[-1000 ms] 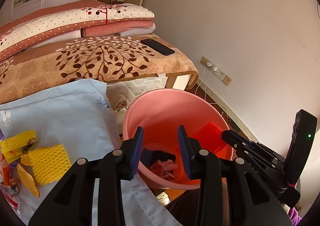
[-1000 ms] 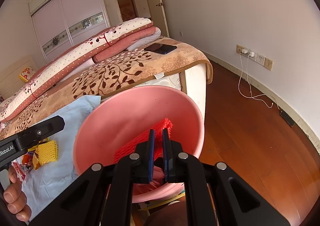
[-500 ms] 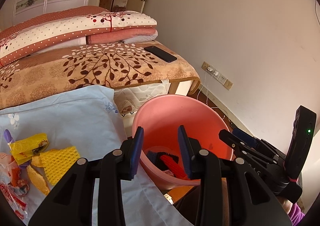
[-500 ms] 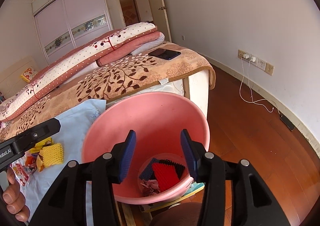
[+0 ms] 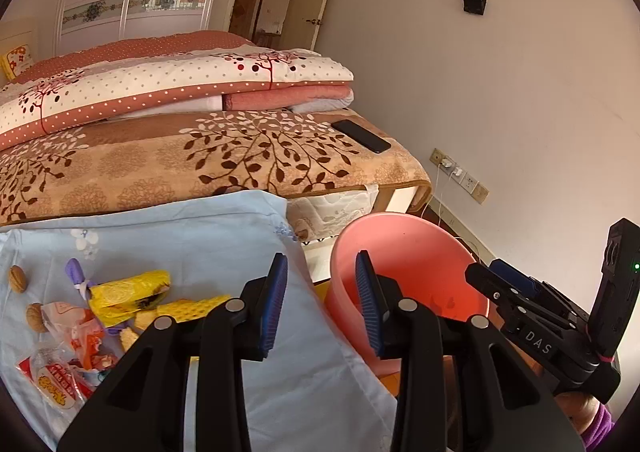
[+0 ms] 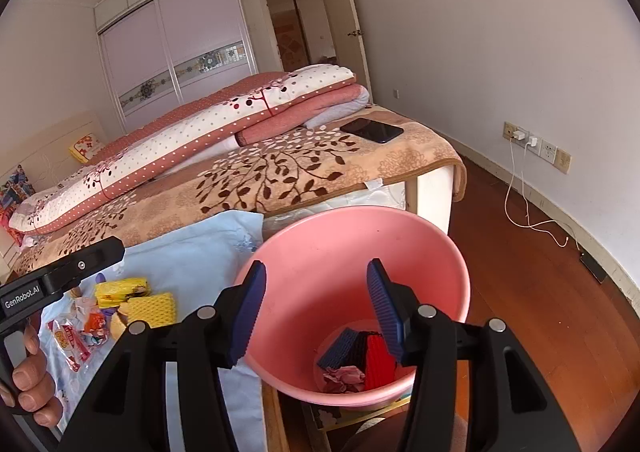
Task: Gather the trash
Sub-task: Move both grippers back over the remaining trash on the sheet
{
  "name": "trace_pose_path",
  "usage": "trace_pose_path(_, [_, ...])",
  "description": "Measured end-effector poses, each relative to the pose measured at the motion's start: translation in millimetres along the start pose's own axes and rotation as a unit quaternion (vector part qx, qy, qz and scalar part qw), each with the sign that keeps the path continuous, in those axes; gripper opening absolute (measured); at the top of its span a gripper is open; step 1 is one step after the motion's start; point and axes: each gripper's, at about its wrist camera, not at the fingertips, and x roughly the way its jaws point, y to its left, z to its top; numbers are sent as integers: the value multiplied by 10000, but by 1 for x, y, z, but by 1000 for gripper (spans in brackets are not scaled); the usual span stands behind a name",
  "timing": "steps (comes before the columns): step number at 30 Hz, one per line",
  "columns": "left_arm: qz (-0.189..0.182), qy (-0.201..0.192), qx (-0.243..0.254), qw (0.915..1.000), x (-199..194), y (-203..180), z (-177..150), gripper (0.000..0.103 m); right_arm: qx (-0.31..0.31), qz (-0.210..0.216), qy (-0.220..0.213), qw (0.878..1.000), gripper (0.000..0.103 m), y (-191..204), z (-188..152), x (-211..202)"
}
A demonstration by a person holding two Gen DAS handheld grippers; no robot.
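Both grippers are standing with jaws apart and holding nothing: the right gripper (image 6: 316,308) is hovering over the pink bin (image 6: 440,252), the left gripper (image 5: 320,304) is pointing between the bin (image 5: 420,236) and the blue cloth (image 5: 180,236). Trash is lying in two places: a red mesh (image 6: 378,362), a dark mesh and a pink wad in the bin's bottom; on the cloth-covered surface, a yellow net (image 6: 154,306), a yellow wrapper (image 5: 128,292), a snack packet (image 5: 52,384) and two walnuts (image 5: 18,278).

To do the next pick well, the left gripper should be swinging toward the cloth, approaching one piece from above and pinching it alone, without gathering cloth.

In the left view the gripper body is covering part of the net and the bin's contents; the packet's print is unreadable, and the surface under the cloth is hidden.
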Motion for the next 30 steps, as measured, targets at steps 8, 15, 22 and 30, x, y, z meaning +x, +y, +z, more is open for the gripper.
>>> trace_pose_path(8, [480,-148,-147,9986,-34,38,-10,36,-206,424,20,9989,52,39,-6,-5])
trace_pose_path(15, [1075,-288,-319,9933,-68,84,-27,36,-285,864,220,9956,52,71,-18,0])
trace_pose_path(22, [1691,-322,-621,9831,-102,135,-49,36,-607,1217,484,9895,52,113,-34,12])
trace_pose_path(30, [1885,20,-1110,9758,-117,180,-88,36,-1136,1499,809,9788,52,159,-58,23])
